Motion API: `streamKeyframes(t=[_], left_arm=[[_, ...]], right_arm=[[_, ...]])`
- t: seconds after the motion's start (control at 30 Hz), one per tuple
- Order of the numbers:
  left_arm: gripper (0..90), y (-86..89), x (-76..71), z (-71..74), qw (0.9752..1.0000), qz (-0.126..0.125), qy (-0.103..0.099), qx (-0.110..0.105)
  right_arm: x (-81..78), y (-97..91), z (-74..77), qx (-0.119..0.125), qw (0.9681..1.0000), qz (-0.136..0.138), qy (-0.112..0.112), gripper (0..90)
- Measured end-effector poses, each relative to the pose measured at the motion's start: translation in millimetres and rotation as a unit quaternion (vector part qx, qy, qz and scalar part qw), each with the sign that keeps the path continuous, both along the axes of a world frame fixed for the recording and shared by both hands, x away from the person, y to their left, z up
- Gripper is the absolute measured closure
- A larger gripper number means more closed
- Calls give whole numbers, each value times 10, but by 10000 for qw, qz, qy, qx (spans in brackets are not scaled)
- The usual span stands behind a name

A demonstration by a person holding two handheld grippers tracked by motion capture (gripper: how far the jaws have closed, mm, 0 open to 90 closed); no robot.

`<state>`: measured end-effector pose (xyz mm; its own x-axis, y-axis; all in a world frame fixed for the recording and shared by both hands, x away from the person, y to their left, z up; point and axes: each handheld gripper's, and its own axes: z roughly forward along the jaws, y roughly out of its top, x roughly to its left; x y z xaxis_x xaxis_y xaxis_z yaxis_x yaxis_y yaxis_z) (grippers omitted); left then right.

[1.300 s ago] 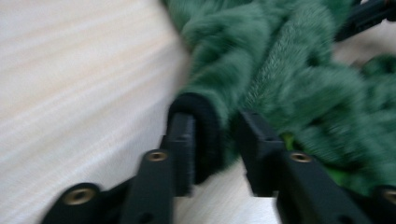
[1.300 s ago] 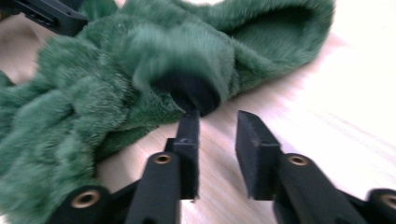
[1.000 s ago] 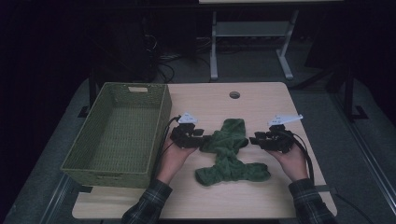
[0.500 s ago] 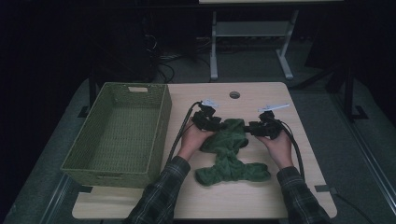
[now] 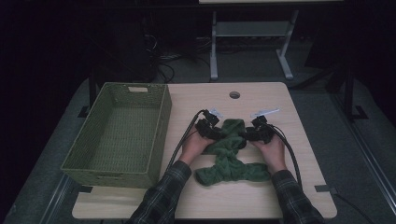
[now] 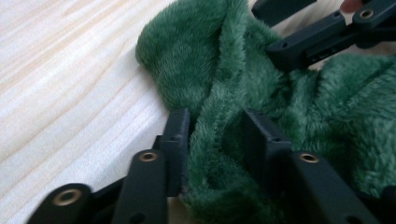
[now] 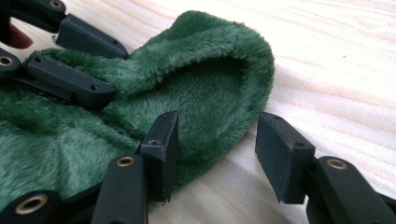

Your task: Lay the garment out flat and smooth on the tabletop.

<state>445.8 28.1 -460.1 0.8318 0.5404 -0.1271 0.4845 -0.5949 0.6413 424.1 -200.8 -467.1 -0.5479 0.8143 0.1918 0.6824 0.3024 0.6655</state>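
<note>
Item: green fleece garment [image 5: 231, 151], crumpled, lying on the desk [image 5: 243, 95] right of the woven basket [image 5: 119, 133], between the two hands.

Left claw [image 6: 217, 140]: set on the garment's upper left edge; a ridge of fleece stands between the jaws, which have just been closing. Pads touch the pile on both sides, but whether they truly pinch cannot be told.

Right claw [image 7: 217, 149]: released, its jaws having just been opening. The inner jaw rests against the garment's rounded upper end, the outer jaw over bare wood; nothing is gripped.

Step in hand (judged): taking hold of the garment's top end at two points, likely for lifting or folding.

Next move calls for: the right claw edging inward to straddle the fleece rim, then clenching; the left claw completing its bite before any lift.

Basket: empty, well apart from both claws.
</note>
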Motion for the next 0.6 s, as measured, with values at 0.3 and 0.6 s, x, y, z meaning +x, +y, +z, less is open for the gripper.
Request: streamKeyframes(t=[0.3,0.6], left_arm=[[811,116,-35,151,9994,92,-325,-75],[821,402,-66,270,9965,449,-526,-464]], right_arm=[[-16,8,-11,-134,9998,114,21,778],[-32,-27,87,-262,9994,45,-232,888]])
